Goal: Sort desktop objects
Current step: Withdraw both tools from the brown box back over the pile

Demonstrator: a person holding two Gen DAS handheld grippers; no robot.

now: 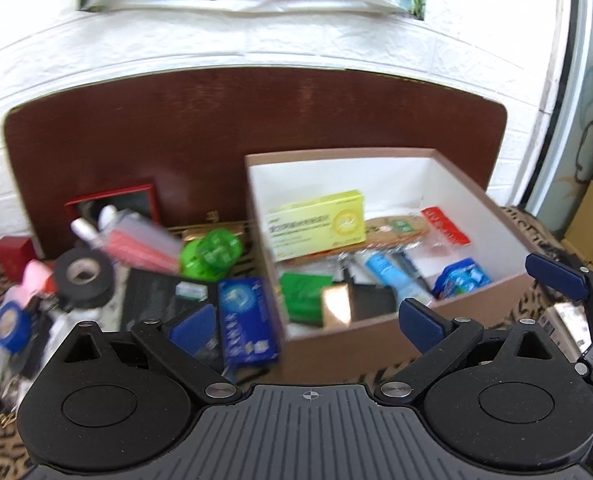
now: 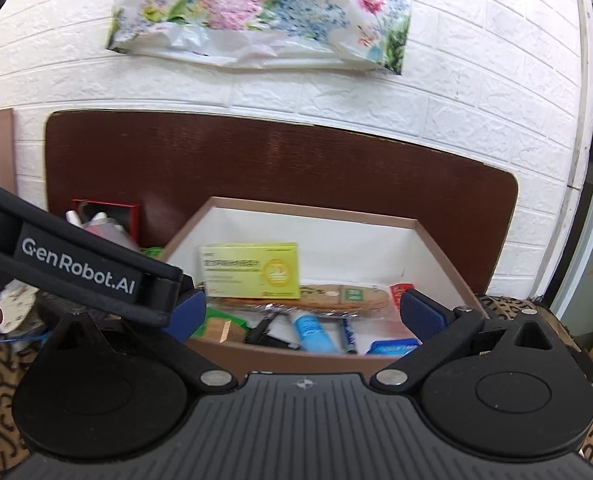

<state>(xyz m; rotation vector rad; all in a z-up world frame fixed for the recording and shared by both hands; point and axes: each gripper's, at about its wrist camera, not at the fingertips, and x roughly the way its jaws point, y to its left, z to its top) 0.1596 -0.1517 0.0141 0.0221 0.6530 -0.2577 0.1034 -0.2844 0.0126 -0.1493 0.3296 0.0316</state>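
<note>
A: What are the claws doing?

B: The left gripper (image 1: 308, 326) is spread wide and holds nothing. The right gripper (image 2: 304, 314) is wide too, and empty. Both hang just in front of the brown box (image 1: 492, 290).

A: What is in the box?

B: A blue tube (image 1: 384, 270), a green packet (image 1: 304, 294), a blue packet (image 1: 462, 280), a red packet (image 1: 444, 226) and, near its back wall, a yellow box (image 1: 316, 226).

A: And left of the box?

B: A blue pack (image 1: 246, 320) touching its side, then a green tub (image 1: 210, 254) and black tape (image 1: 83, 278). Behind the box stands a brown board (image 1: 200, 128).
</note>
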